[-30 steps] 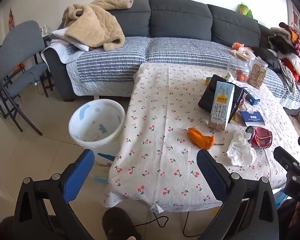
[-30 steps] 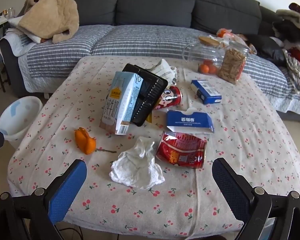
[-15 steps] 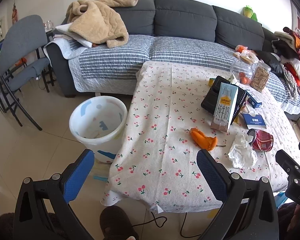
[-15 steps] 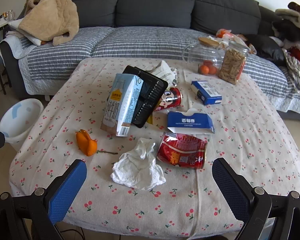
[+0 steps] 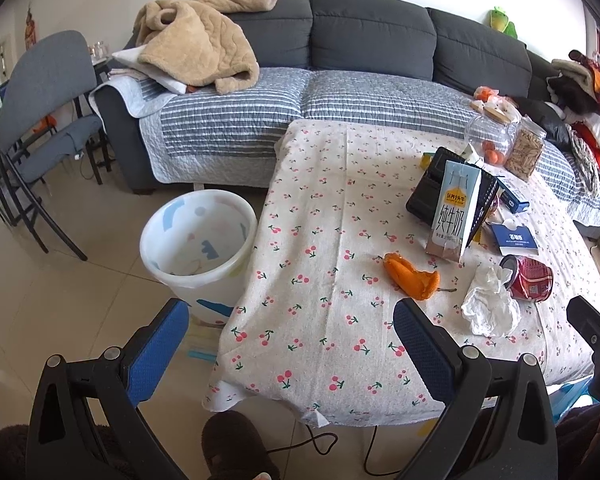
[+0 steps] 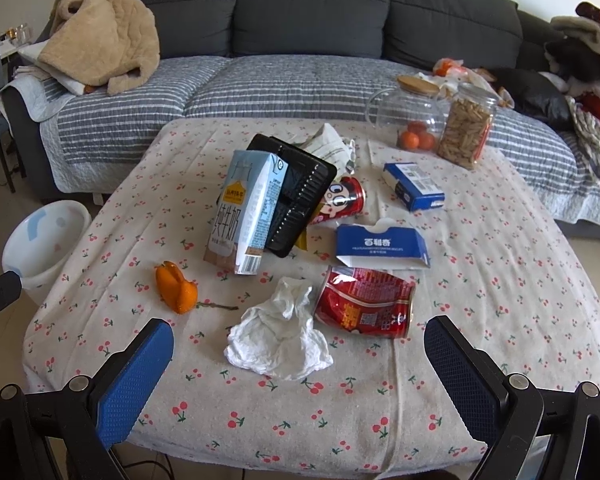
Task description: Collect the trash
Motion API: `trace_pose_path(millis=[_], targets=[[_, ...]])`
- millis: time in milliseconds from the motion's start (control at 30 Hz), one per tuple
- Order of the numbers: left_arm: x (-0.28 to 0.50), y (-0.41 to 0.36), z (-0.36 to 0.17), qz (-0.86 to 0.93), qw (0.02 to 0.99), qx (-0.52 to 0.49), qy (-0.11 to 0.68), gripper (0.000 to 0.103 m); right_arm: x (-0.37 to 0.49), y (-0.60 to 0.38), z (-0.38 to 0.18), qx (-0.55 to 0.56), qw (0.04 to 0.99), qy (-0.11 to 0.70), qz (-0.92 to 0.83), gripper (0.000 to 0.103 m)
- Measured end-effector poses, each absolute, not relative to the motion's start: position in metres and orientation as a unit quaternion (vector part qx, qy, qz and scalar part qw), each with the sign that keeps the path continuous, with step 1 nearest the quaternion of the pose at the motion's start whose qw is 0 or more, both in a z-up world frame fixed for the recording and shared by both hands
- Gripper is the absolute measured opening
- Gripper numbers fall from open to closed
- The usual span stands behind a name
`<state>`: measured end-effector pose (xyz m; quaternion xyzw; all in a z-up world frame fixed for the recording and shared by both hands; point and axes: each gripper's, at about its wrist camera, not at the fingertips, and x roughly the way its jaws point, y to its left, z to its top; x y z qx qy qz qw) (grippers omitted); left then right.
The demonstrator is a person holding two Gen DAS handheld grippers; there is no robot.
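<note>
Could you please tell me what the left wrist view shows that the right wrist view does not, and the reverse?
Only the left wrist view shows the grey chair, the slipper on the floor and the inside of the white bin. Only the right wrist view shows the cartoon-face can behind the black tray. Both show the milk carton, orange peel, crumpled tissue, crushed red can and open hand-held grippers, left and right, holding nothing.
</note>
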<state>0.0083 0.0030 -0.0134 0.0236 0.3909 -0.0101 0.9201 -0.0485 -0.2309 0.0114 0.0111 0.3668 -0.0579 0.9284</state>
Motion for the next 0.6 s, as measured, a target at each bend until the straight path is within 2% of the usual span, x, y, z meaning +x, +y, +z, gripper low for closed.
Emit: trace_pose_path(millis=[600], targets=[[0.0068, 0.0037, -0.013, -0.013, 0.92, 0.021, 0.392, 0.103, -0.0472, -0.2285, 0.0111, 0.008, 0.928, 0.369, -0.057, 0.103]])
